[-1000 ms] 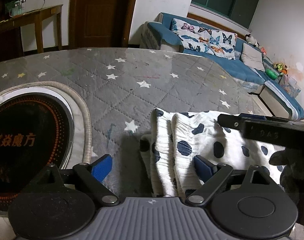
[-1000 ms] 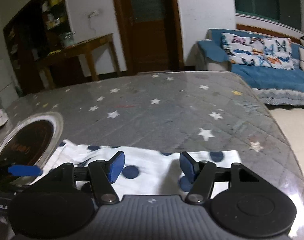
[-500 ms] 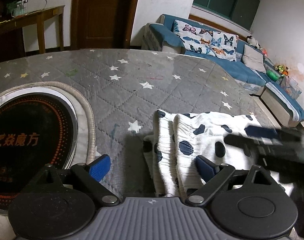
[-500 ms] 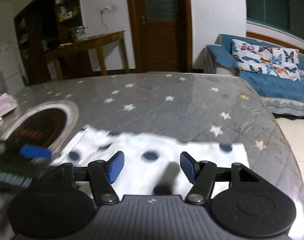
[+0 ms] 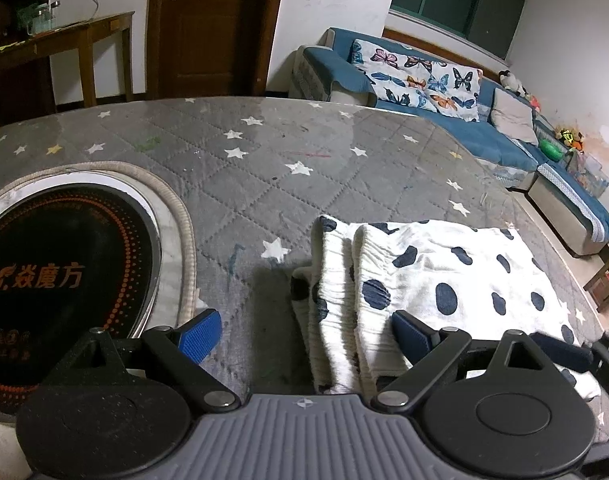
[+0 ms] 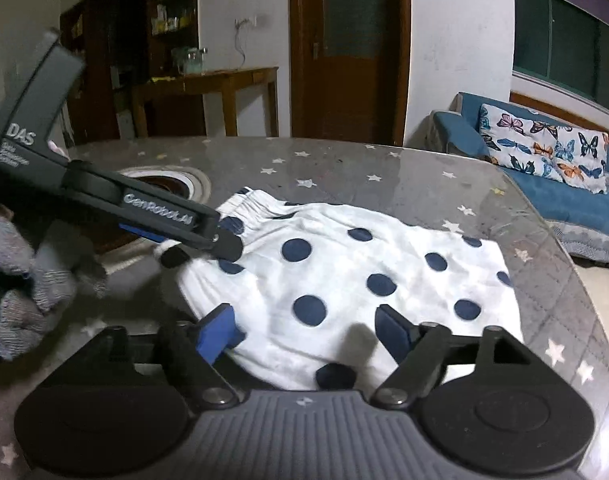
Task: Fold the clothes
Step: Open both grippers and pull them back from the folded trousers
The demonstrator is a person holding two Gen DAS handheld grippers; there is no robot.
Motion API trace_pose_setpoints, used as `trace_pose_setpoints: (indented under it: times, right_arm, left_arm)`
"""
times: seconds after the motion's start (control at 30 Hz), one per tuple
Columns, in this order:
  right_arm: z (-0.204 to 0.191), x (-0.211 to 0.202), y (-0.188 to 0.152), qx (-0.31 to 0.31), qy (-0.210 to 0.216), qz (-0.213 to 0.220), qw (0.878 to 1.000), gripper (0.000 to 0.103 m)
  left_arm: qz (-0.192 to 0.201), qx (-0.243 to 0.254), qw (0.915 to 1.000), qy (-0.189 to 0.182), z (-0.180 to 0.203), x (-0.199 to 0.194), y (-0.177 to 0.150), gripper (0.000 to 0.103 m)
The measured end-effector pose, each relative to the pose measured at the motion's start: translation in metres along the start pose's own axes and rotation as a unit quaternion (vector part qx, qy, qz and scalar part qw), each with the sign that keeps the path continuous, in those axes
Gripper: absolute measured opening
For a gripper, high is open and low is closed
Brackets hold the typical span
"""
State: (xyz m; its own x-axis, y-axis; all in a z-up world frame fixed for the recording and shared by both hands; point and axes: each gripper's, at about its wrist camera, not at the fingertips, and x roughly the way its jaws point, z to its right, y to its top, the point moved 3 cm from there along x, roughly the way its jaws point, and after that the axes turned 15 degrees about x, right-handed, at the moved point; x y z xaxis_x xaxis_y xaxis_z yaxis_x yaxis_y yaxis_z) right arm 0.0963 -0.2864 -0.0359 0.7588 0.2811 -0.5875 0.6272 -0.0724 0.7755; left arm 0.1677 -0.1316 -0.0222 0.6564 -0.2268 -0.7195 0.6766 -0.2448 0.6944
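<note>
Garment: white cloth with dark blue dots [image 5: 444,280], folded flat on the near right part of the table [image 5: 264,168]; gathered, ribbed edge faces the burner side, the layers stacked there in ridges.
Same garment, right wrist view: [image 6: 344,276] lies spread and mostly smooth, its far corner close to the table's right rim.
Left hand-held gripper: [image 5: 304,332] jaws spread wide, nothing between them; the right blue pad [image 5: 410,334] sits over the garment's gathered edge, the left pad over bare table cover.
Left hand-held gripper from the other side: [image 6: 208,236] reaches in from the left, tips at the gathered edge; whether they touch the cloth cannot be told.
Right hand-held gripper: [image 6: 306,332] released, jaws apart, low over the near edge of the garment, cloth showing between the pads; no grip on it.
Left hand: [image 6: 28,280] in a grey knit glove, partly blurred.
Table cover: grey quilted, white stars.
Burner: round black plate with orange lettering [image 5: 56,272], set into the table left of the garment, well apart from it.
Background: blue sofa with butterfly cushions [image 5: 424,80], wooden door [image 6: 348,48], wooden side table [image 5: 64,40].
</note>
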Motion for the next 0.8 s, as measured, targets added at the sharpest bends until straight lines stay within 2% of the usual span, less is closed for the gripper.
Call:
trace_pose_setpoints:
  times: [0.17,0.23,0.43,0.8]
  right_arm:
    - [0.001,-0.005,-0.012,0.007,-0.008,0.004,1.000,0.084]
    - [0.001,-0.009,-0.015,0.010,-0.012,0.010,1.000,0.092]
    - [-0.002,-0.024,-0.023,0.024,-0.021,0.021,0.999,0.103]
    - [-0.013,-0.045,-0.035,0.026,-0.052,0.051,0.997,0.103]
  left_arm:
    - [0.003,0.003,1.0000,0.000,0.002,-0.006,-0.003,0.094]
    - [0.005,0.005,1.0000,0.000,0.002,-0.010,-0.004,0.094]
    - [0.015,0.016,0.9998,-0.001,0.007,-0.023,-0.011,0.098]
    - [0.039,0.039,0.9985,0.001,0.018,-0.051,-0.025,0.103]
